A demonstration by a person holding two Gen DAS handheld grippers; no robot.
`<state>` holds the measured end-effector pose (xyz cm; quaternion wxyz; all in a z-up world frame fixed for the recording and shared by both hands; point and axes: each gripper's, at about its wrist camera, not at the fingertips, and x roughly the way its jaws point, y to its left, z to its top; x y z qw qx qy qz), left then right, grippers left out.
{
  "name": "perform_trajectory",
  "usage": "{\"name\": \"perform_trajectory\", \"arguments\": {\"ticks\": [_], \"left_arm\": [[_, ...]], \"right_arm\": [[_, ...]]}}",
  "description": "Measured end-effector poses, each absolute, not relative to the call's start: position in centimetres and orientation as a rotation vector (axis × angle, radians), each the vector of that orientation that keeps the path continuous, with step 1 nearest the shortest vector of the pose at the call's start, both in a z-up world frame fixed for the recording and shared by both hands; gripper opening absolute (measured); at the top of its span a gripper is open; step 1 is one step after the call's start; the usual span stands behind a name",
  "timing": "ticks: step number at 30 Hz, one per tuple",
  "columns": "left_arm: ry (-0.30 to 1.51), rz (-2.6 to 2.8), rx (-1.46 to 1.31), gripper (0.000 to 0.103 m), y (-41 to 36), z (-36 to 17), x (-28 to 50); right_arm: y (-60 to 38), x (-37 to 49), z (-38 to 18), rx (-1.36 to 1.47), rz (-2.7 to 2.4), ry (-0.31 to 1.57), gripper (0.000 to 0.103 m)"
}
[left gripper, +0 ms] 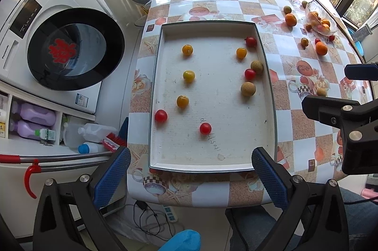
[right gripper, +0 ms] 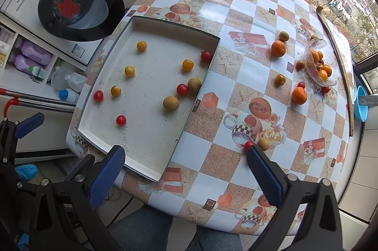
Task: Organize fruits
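Desk (right gripper: pixel 212 163), chequered cloth with fruit print. White tray (left gripper: pixel 212 167) at its near-left part, holding ten small fruits: four yellow-orange ones, three in a column toward 9 o'clock of the tray (left gripper: pixel 188 76) and one toward 1 o'clock; four red tomatoes, e.g. one at 6 o'clock (left gripper: pixel 205 128); two brown longans (left gripper: pixel 248 88) along the 3 o'clock wall. Glass bowl (right gripper: pixel 330 82) at the desk's 2 o'clock, tipped, fruit inside; loose around it, two oranges (right gripper: pixel 299 95), several small fruits. One red tomato (right gripper: pixel 248 144) and one longan (right gripper: pixel 264 143) lie on the cloth just beyond the right tool's finger. Left tool (left gripper: pixel 191 176): spread wide, holding nothing, at the tray's near edge. Right tool (right gripper: pixel 186 176): spread wide, holding nothing, over the desk's near edge. Washing machine (left gripper: pixel 59 38) beside the desk at 9 o'clock.
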<state>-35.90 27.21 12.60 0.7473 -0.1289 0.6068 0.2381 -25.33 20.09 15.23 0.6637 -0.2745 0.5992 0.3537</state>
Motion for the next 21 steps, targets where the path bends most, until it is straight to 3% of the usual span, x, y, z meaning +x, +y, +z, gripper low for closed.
{"name": "perform_trajectory", "arguments": {"ticks": [21], "left_arm": [[1.352,0.521,-0.294,0.103,26.69,12.13,-35.76]], "right_arm": [[20.22,-25.56,14.86,-0.620,0.813,1.369,0.103]]}}
